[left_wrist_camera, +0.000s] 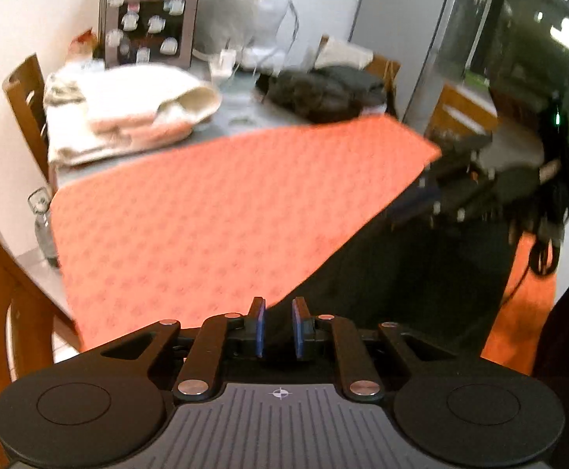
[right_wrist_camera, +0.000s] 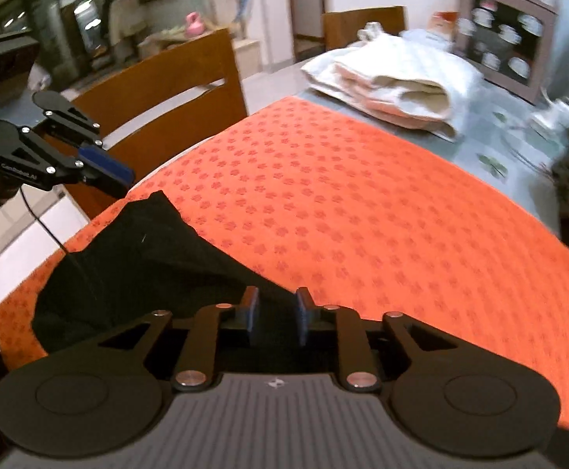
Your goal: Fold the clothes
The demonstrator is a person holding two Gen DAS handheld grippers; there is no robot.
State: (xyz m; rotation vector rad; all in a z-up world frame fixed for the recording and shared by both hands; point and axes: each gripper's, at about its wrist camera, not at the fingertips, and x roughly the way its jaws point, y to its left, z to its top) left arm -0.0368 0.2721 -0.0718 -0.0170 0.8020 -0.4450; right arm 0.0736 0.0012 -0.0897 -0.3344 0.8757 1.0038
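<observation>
The black garment (right_wrist_camera: 136, 258) lies bunched at the near edge of the orange cloth (right_wrist_camera: 362, 215) covering the table. Neither tool grips it: the right gripper (right_wrist_camera: 277, 318) hovers over its edge with jaws apart, and the left gripper (right_wrist_camera: 106, 168) hangs off to the side, narrowly parted (nothing between). It looks like a regrasp between folds; next, each tool needs a corner.

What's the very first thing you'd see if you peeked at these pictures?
The bright orange cloth with little flower prints, spread over most of the table. A black garment lies crumpled on its near corner, in front of the right gripper. Behind, a pile of folded white laundry sits at the far end.
</observation>
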